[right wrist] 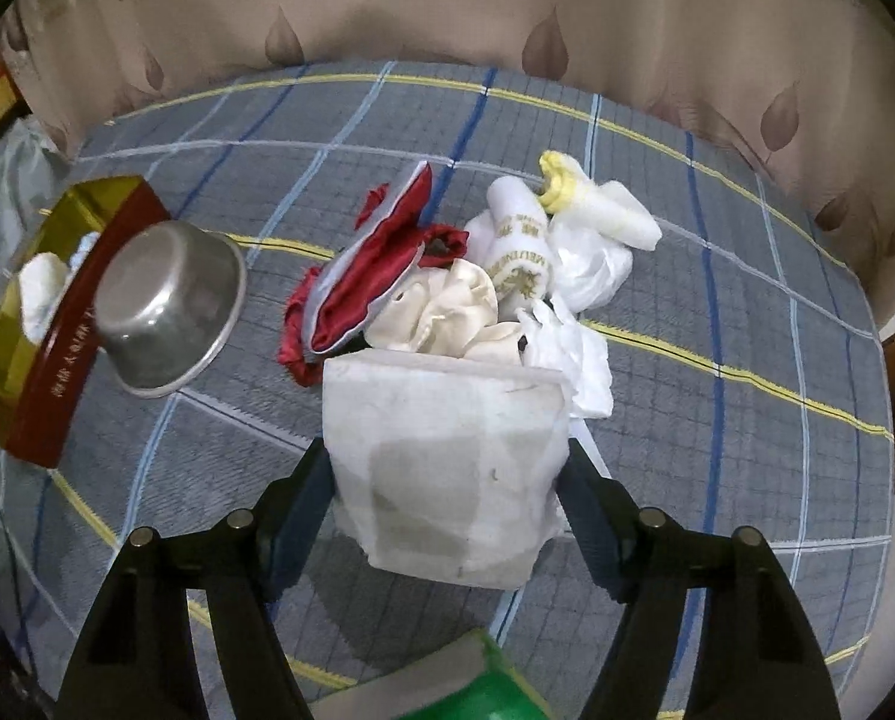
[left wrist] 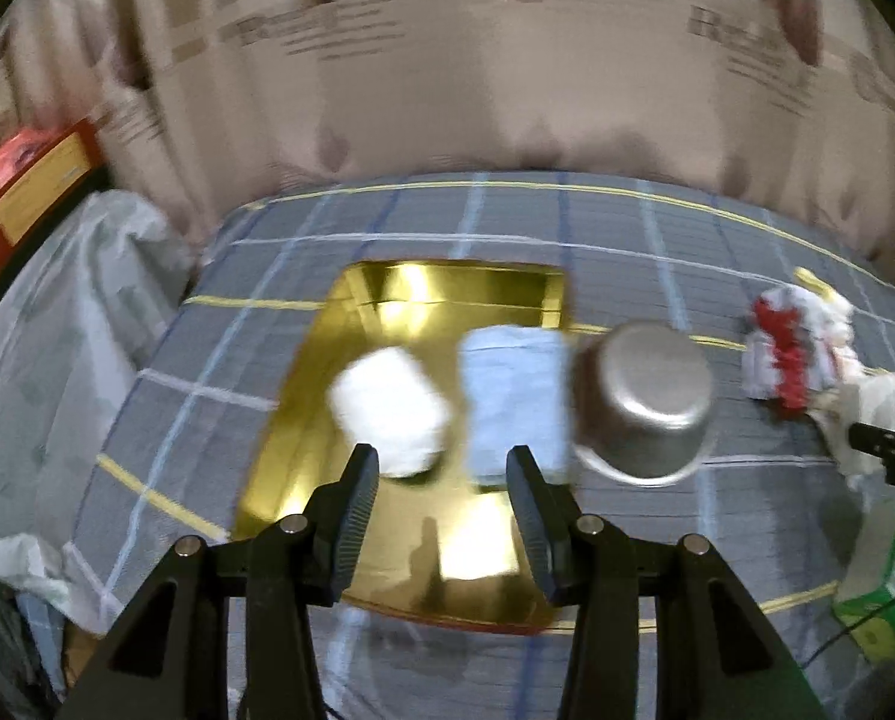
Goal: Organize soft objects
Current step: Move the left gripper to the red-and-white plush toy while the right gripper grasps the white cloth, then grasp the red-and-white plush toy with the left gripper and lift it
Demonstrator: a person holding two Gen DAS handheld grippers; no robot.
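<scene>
inside gold box (left wrist: 351, 324): white cloth (left wrist: 387, 408), blue cloth (left wrist: 516, 384) | left gripper (left wrist: 441, 474) spread | right gripper (right wrist: 447, 468) pinching white pouch (right wrist: 447, 468)

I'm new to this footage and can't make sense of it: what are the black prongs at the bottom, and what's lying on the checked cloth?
Each picture comes from a camera on a hand-held two-finger tool, looking along its fingers. The left tool is open and empty above a gold-lined box holding a white cloth and a pale blue cloth. Beside the box sits an upturned metal bowl. The right tool is closed on a white folded cloth, in front of a pile of red and white soft things.
</scene>
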